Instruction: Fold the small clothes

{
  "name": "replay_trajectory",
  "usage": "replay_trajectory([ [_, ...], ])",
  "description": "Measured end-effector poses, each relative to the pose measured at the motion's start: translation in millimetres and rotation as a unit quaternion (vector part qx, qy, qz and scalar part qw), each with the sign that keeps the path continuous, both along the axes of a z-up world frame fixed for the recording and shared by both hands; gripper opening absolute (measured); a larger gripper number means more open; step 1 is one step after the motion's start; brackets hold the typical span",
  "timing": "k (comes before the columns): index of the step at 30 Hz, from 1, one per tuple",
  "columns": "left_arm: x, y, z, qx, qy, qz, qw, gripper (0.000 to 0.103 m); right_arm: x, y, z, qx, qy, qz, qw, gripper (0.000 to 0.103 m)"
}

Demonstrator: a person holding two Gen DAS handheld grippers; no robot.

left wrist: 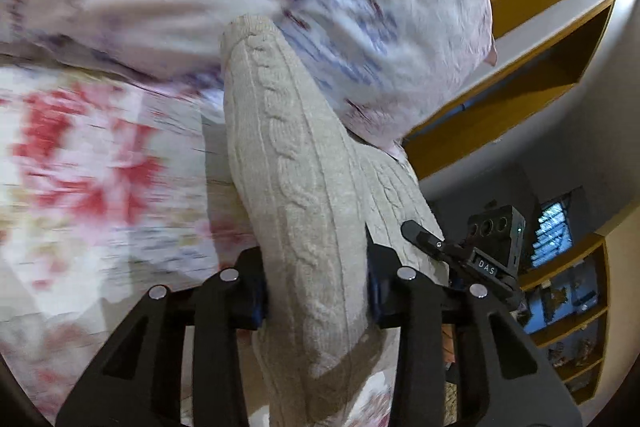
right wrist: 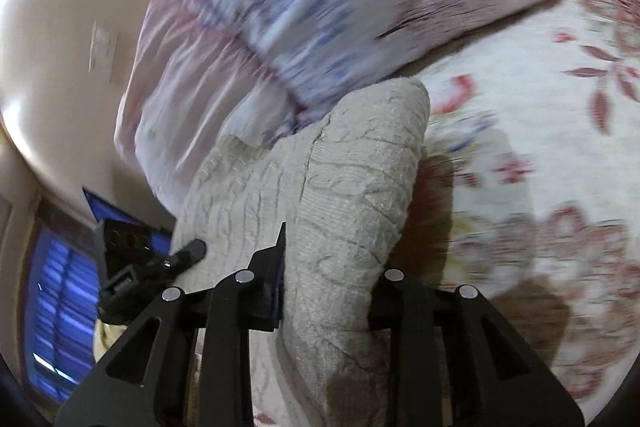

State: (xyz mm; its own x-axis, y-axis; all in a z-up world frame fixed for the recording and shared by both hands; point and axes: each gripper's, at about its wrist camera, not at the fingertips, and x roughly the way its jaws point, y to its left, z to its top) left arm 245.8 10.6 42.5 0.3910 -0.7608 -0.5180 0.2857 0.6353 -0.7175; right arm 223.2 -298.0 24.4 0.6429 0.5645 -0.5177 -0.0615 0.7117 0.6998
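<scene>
Lift step: both claws clamped on the cable-knit sweater [left wrist: 304,187], held up over the floral bedspread [left wrist: 80,155].
Left claw [left wrist: 316,291] and right claw [right wrist: 326,301] each pinch a bunched fold, just before the pillow [left wrist: 380,27]. Judged next: lay it flat on the bedspread.

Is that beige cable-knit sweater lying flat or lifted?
Lifted: the beige cable-knit sweater hangs bunched between both tongs, above the floral bedspread.
</scene>
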Motion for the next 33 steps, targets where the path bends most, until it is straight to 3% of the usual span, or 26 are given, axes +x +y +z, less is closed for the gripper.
replay_trajectory([
  [4, -8.5, 45.5, -1.9, 0.033, 0.002, 0.037, 0.9988, 0.037, 16.6, 54.2, -12.3, -0.045, 0.01, 0.035, 0.998, 0.027],
  [6, -6.2, 62.4, -17.3, 0.054, 0.02, 0.058, 0.9967, 0.04, 29.2, 78.1, -22.2, -0.084, 0.031, 0.033, 0.995, 0.029],
  [8, -1.2, 72.7, -37.6, 0.043, 0.05, 0.069, 0.9955, 0.045, 33.3, 85.7, -25.5, -0.109, 0.034, 0.024, 0.993, 0.034],
  [10, 1.7, 75.4, -47.5, 0.027, 0.058, 0.078, 0.9949, 0.051, 35.9, 81.5, -27.8, -0.094, 0.051, 0.019, 0.994, 0.041],
  [14, -0.9, 67.4, -30.7, 0.072, 0.024, 0.087, 0.9934, 0.059, 27.3, 70.9, -19.8, -0.112, 0.05, 0.0, 0.992, 0.052],
  [19, -32.0, 72.2, 8.0, 0.139, -0.089, 0.127, 0.9781, 0.066, -11.4, 66.2, 20.5, -0.169, -0.052, -0.042, 0.983, 0.051],
  [21, -46.6, 56.7, 25.6, 0.155, -0.141, 0.11, 0.9716, 0.066, -15.0, 76.9, 27.4, -0.176, -0.07, -0.015, 0.982, 0.05],
  [24, -62.1, 32.8, 34.3, 0.174, -0.177, 0.063, 0.9666, 0.067, -16.0, 100.5, 26.7, -0.206, -0.075, 0.03, 0.975, 0.046],
  [27, -61.2, 15.7, 26.6, 0.182, -0.171, 0.031, 0.9679, 0.067, -14.1, 113.3, 17.6, -0.24, -0.064, 0.051, 0.967, 0.046],
  [29, -52.2, 8.5, 13.3, 0.194, -0.146, 0.019, 0.9698, 0.067, -6.2, 117.4, 6.0, -0.269, -0.036, 0.05, 0.961, 0.045],
  [33, -41.7, 6.5, -3.0, 0.206, -0.129, 0.02, 0.9698, 0.064, 7.5, 117.1, -7.4, -0.3, -0.018, 0.038, 0.953, 0.046],
])
